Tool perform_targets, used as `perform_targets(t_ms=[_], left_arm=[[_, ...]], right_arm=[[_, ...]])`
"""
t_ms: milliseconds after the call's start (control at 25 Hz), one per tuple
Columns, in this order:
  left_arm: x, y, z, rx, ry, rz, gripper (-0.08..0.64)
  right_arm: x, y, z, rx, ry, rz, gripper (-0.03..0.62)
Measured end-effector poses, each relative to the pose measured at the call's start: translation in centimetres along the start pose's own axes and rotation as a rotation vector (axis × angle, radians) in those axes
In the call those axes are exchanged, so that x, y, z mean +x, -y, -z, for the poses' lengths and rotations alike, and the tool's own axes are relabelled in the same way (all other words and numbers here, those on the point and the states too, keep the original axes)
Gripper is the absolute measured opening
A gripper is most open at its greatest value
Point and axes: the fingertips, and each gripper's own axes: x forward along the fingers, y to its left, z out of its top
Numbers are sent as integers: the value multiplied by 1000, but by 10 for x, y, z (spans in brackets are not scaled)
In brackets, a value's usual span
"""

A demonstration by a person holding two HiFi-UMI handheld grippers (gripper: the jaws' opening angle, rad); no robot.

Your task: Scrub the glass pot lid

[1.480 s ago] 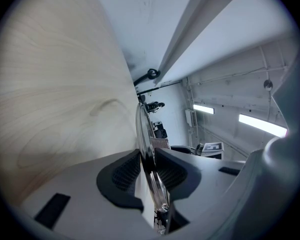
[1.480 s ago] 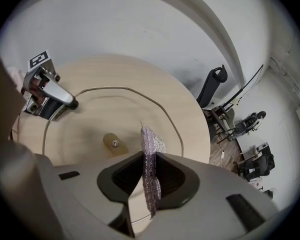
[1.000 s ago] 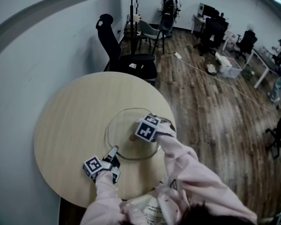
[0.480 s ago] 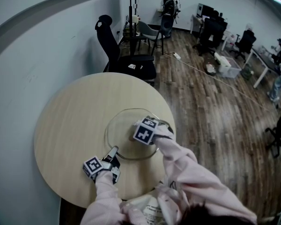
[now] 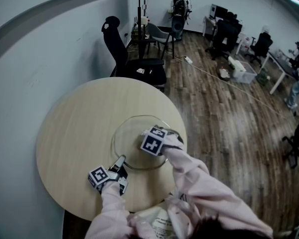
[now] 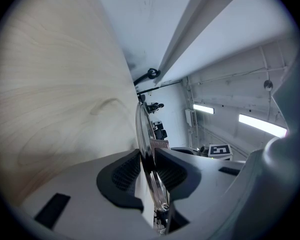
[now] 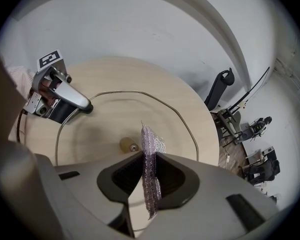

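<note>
**Lid pinned at its rim, scouring pad over its middle**

The left gripper [image 5: 121, 161] lies nearly level at the near-left edge of the glass pot lid [image 5: 132, 136]. The arm behind it, in a pale pink sleeve [image 5: 109, 208], runs straight back toward the person. From the head view the grip itself is too small to read. The left gripper view settles it: the lid's metal-banded rim runs edge-on between the two black pads, and both press against it.

The lid lies flat on the round wooden table [image 5: 70, 128], and a black office chair [image 5: 127, 59] stands on the lid's far side.

Over the middle of the lid, the head view shows only the marker cube [image 5: 152, 143] of the right gripper [image 7: 150, 176], which covers whatever lies below. The right gripper view fills that in. Its jaws are clamped on a thin pink-silver mesh scouring pad [image 7: 152, 145] held edge-on, with the pad's tip just beside the lid's knob [image 7: 126, 144]. I cannot tell whether the pad touches the glass. This gripper tilts steeply down at the lid's centre, and its arm comes in bent from the lid's near-right side.
</note>
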Motion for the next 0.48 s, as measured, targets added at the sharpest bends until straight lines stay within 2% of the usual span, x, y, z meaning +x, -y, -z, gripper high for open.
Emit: perform_targets(t_ms=[480], left_arm=[[-4,5,2,4,1,-2,87]], right_arm=[[-7,-13,-3,-13,8,-15,86]])
